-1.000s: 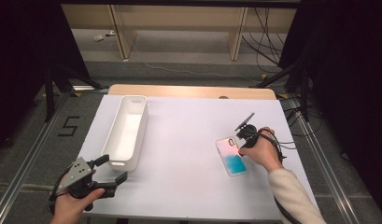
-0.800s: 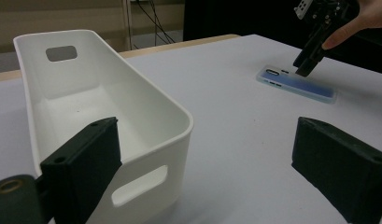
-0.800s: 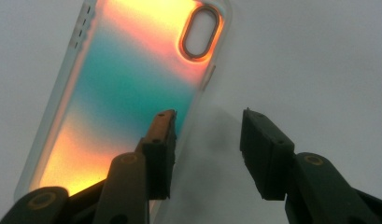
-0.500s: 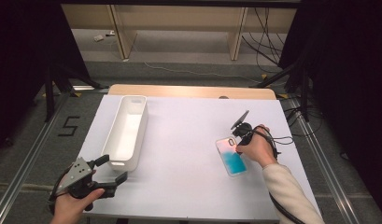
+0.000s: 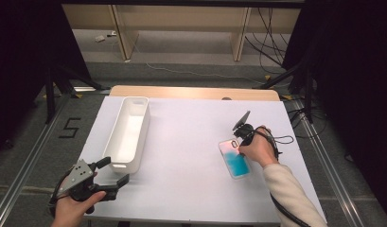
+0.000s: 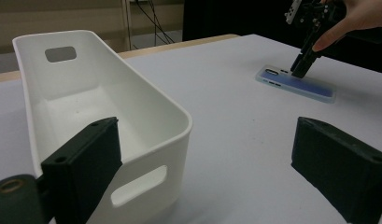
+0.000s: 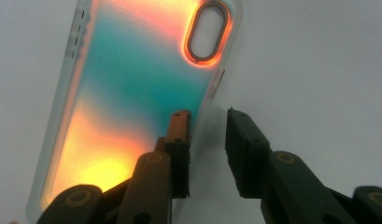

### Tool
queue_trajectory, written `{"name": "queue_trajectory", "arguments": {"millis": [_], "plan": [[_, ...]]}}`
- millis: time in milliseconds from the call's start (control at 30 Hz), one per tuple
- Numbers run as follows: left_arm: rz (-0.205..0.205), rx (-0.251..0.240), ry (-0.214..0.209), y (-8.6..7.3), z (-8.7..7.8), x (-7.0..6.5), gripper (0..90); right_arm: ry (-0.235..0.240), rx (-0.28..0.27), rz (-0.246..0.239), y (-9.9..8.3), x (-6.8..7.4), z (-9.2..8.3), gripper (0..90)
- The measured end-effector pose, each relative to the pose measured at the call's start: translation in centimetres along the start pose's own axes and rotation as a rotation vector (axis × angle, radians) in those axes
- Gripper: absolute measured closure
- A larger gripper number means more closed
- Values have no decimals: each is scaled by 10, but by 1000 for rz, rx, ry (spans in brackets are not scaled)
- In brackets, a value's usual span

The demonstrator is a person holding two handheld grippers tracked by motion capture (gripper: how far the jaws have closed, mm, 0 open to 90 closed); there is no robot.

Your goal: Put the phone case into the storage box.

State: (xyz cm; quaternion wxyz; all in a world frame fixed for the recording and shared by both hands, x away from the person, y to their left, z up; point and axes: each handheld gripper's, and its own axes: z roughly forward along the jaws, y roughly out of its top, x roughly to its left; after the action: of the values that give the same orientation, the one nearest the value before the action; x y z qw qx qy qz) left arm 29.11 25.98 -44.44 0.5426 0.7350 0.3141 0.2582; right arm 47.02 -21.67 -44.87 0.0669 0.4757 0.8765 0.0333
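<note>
A translucent phone case (image 5: 236,161), pink to blue, lies flat on the right side of the white table (image 5: 181,142). My right gripper (image 5: 239,144) points down at its far end beside the camera cutout. In the right gripper view the case (image 7: 132,70) glows orange and teal. The right gripper (image 7: 207,114) has just been closing: one jaw stands over the case, the other over the table, the case's side edge lies in the gap, and the pads are not pressing on it. My left gripper (image 5: 114,171) stands open and empty at the near end of a white bin (image 5: 125,165).
The long white bin (image 6: 179,154) is empty and runs front to back on the left, with handle cutouts in both end walls. A wooden strip (image 5: 196,92) borders the table's far edge. The right gripper's cable (image 5: 283,139) trails off to the right.
My right hand has shifted slightly left and lower onto the far end of the phone case. The left gripper and the bin have not moved.
</note>
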Motion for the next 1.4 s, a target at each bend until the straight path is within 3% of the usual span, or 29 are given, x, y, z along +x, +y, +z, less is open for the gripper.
{"name": "queue_trajectory", "arguments": {"millis": [100,167,200,233,267,300,400,533,667,1000,1400], "plan": [[17,0,0,0,0,1,76,2,11,4,1,0,1,741],[-27,7,10,0,-1,-2,77,3,6,44,2,1,1,758],[-24,7,9,0,-1,-2,77,0,5,41,2,1,2,765],[13,0,-3,0,0,1,77,0,5,41,2,1,2,765],[1,4,6,0,-1,0,77,10,13,74,2,2,1,770],[18,0,-2,0,0,1,77,17,33,95,3,3,0,781],[21,0,-1,0,0,1,77,9,27,108,3,2,1,784],[29,0,-3,1,0,2,77,14,59,147,5,4,0,786],[29,0,-2,1,0,1,77,8,43,144,6,3,1,799],[34,0,-3,1,0,2,78,20,81,212,8,5,0,835],[33,0,-3,1,0,1,78,15,91,230,9,6,0,856]]}}
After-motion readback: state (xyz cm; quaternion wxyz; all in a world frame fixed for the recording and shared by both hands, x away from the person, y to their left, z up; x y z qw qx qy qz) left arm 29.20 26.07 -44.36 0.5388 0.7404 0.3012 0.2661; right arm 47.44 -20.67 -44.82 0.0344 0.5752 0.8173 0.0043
